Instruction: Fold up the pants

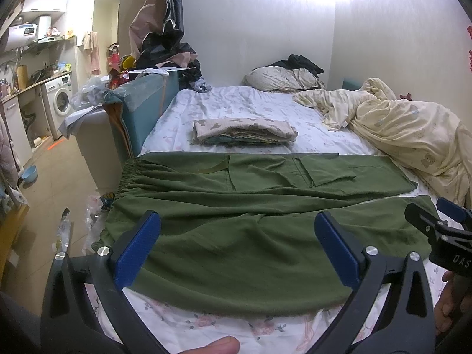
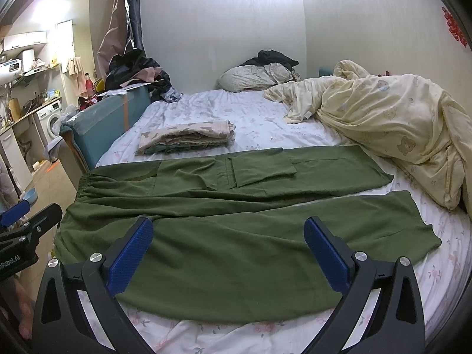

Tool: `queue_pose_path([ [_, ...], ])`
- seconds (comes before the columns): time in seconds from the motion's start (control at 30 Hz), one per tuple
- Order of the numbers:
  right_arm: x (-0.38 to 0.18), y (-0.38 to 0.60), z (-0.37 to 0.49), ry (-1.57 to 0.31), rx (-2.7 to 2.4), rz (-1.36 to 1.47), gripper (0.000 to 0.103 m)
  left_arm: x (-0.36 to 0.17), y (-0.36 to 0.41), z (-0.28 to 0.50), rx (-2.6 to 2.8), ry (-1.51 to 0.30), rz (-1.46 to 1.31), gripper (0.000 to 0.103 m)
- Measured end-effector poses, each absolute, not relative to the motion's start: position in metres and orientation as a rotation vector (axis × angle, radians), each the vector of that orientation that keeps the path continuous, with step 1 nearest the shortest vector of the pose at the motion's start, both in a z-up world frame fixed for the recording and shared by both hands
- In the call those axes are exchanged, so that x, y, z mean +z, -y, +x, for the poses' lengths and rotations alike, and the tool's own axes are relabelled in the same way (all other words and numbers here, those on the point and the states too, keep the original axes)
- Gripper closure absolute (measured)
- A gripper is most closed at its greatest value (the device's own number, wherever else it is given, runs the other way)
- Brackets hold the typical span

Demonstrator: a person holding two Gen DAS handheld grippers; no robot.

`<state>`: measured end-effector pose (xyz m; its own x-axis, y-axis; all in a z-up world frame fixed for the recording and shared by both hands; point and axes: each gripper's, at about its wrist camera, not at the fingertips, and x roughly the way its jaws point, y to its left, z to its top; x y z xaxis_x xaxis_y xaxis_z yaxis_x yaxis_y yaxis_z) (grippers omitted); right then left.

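still unfolded: green pants spread flat, both grippers poised above the near leg

broadly, a bed (image 1: 236,103) with a pale floral sheet fills both views. a crumpled cream duvet (image 2: 383,118) with a bear print is heaped along its right side, and a pillow (image 2: 250,76) lies at the far end by the wall.

across the near half of the bed lie the green pants (image 1: 236,206), flat and face up, waistband (image 1: 126,183) at the left edge of the mattress and both legs running to the right. the far leg shows a cargo pocket (image 2: 259,168); a narrow strip of sheet separates the two leg ends at the right. just beyond the pants sits a small stack of folded laundry (image 1: 244,131).

the left gripper (image 1: 236,244) hovers over the near leg towards the waist, jaws spread wide, holding nothing. the right gripper (image 2: 228,250) hovers over the same leg further right, jaws likewise spread and empty.

judging from the layout, no fold has been made yet. the likely first move is to pinch the near edge at two points and carry the near leg over onto the far one, which calls for both grips closing on the fabric edge, not the sheet beneath.
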<state>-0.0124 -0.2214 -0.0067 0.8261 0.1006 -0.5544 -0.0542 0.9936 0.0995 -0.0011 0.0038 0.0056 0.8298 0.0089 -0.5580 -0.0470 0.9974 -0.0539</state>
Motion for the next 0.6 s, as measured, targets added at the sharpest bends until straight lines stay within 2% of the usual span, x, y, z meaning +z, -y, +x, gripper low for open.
queue_pose_path([
  [0.6,-0.0127,0.2152,-0.0142,-0.598,0.083,0.077,0.000,0.0051,-0.0033,-0.0004,0.029,-0.589,-0.065,0.000],
])
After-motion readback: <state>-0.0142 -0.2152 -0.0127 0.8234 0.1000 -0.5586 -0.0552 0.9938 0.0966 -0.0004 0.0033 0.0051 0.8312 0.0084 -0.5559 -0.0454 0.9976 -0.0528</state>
